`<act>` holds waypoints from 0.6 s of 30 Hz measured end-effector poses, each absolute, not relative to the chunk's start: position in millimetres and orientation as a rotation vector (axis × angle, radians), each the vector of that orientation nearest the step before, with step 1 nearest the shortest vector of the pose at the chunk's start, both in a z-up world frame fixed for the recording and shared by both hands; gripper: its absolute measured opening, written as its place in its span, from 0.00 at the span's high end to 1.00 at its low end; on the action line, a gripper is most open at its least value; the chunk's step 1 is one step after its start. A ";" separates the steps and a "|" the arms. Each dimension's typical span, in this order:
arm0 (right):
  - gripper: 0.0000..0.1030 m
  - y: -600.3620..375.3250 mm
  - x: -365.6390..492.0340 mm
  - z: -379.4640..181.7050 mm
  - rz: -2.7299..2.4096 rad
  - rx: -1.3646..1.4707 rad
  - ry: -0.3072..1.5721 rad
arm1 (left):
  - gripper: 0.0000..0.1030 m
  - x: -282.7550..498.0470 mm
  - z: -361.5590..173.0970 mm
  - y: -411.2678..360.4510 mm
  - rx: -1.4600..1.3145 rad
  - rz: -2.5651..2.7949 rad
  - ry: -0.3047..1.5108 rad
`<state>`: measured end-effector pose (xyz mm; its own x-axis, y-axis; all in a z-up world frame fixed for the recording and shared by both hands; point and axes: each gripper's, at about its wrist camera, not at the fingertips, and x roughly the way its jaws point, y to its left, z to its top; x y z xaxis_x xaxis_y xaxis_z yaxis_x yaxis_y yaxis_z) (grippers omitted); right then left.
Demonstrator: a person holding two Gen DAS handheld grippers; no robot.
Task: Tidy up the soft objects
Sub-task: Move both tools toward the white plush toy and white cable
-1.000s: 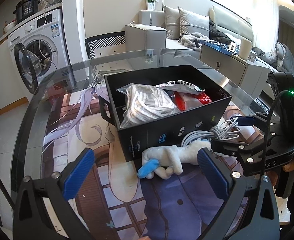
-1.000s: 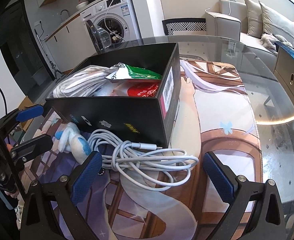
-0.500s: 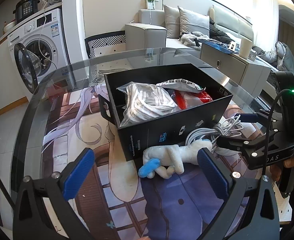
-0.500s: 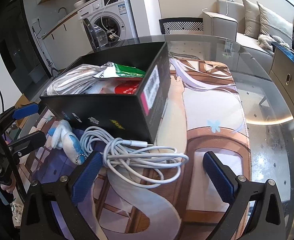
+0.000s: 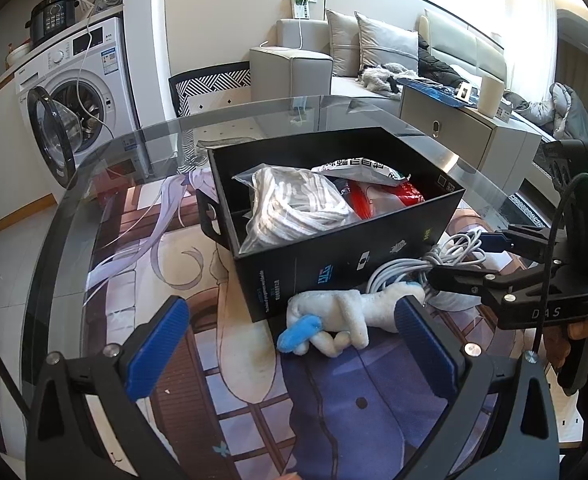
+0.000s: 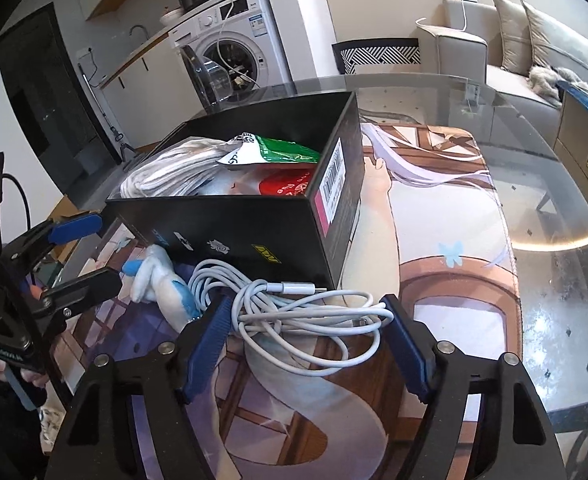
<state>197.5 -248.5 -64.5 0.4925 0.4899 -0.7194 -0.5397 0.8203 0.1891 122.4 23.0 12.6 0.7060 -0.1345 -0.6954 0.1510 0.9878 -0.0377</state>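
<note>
A coiled white cable (image 6: 294,312) lies on the printed mat against the black box (image 6: 229,232). My right gripper (image 6: 306,344) has its blue pads on either side of the coil, jaws partly closed, not clamped. The cable also shows in the left wrist view (image 5: 426,260) with the right gripper (image 5: 458,256) around it. A white and blue plush toy (image 5: 334,316) lies in front of the box, also in the right wrist view (image 6: 165,284). My left gripper (image 5: 289,356) is open and empty, just short of the toy. The box (image 5: 334,264) holds bagged white cloth (image 5: 294,208) and packets.
The printed mat (image 6: 434,240) covers a round glass table (image 6: 554,280). A washing machine (image 5: 81,92) with its door open stands behind at the left. A sofa (image 5: 374,56) and a low cabinet (image 5: 454,132) are behind at the right.
My right gripper has moved forward over the cable and its jaws have narrowed around the coil. My left gripper and the plush toy have stayed put.
</note>
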 end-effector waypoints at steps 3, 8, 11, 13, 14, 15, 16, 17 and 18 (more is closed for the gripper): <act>0.29 -250.3 194.5 -59.1 0.640 -0.075 0.832 | 0.00 121.8 12.6 22.8 0.023 -0.162 0.772; 0.31 -257.0 191.0 -47.8 0.643 -0.095 0.801 | 0.00 121.4 13.1 21.8 0.022 -0.172 0.777; 0.31 -263.5 191.4 -43.0 0.641 -0.094 0.791 | 0.00 120.9 12.7 20.8 0.022 -0.184 0.783; 0.31 -268.0 190.5 -39.1 0.640 -0.090 0.784 | 0.00 121.0 12.4 19.4 0.019 -0.198 0.788; 0.31 -270.3 190.2 -36.9 0.640 -0.089 0.780 | 0.00 120.8 11.8 18.8 0.017 -0.208 0.793; 0.31 -272.1 189.7 -35.0 0.639 -0.087 0.777 | 0.00 121.1 11.2 18.0 0.016 -0.217 0.798; 0.31 -274.7 188.9 -32.6 0.637 -0.082 0.773 | 0.00 121.4 10.6 16.6 0.016 -0.227 0.805; 0.31 -276.5 188.6 -30.8 0.636 -0.079 0.769 | 0.00 121.7 9.3 15.2 0.017 -0.235 0.812; 0.31 -279.0 188.1 -28.1 0.635 -0.075 0.764 | 0.00 121.6 8.3 13.6 0.020 -0.238 0.816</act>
